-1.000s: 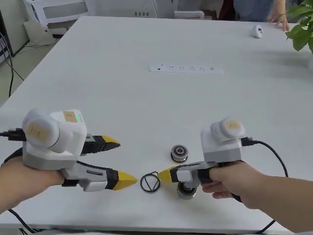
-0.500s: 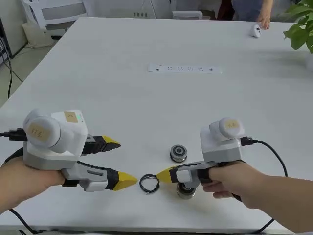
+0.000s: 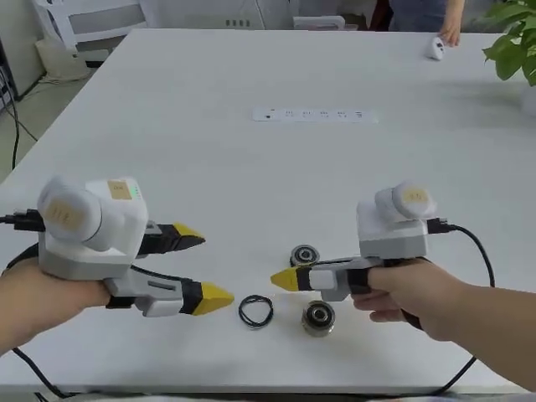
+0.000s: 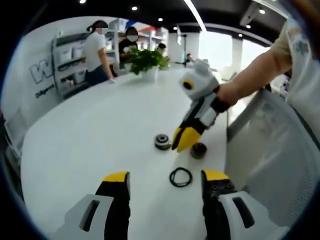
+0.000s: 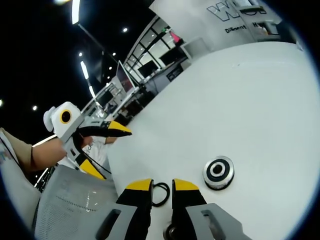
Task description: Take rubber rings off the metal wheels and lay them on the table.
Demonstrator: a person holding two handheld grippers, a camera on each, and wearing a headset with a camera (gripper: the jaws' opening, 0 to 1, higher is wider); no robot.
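A black rubber ring [image 3: 255, 311] lies flat on the white table [image 3: 251, 167], between the two grippers. Two metal wheels stand close by: one [image 3: 304, 255] just beyond my right gripper's tip, the other [image 3: 318, 316] under its body. My right gripper [image 3: 282, 279] hovers shut with nothing in it, its tip just right of the ring. My left gripper [image 3: 205, 266] is open and empty, left of the ring. The left gripper view has the ring [image 4: 180, 177] ahead of the jaws, with both wheels [image 4: 162, 141] [image 4: 198, 150] and the right gripper [image 4: 186, 140] beyond.
A white power strip [image 3: 314, 115] lies mid-table. At the far right are a green plant [image 3: 511, 42], a small white object [image 3: 435, 50] and a person's hand. The table's near edge runs just below the grippers. A chair stands at the far left.
My right gripper has lifted and drawn back to the right, off the ring and the near wheel, which is now uncovered. The ring stays on the table. The left gripper has barely moved.
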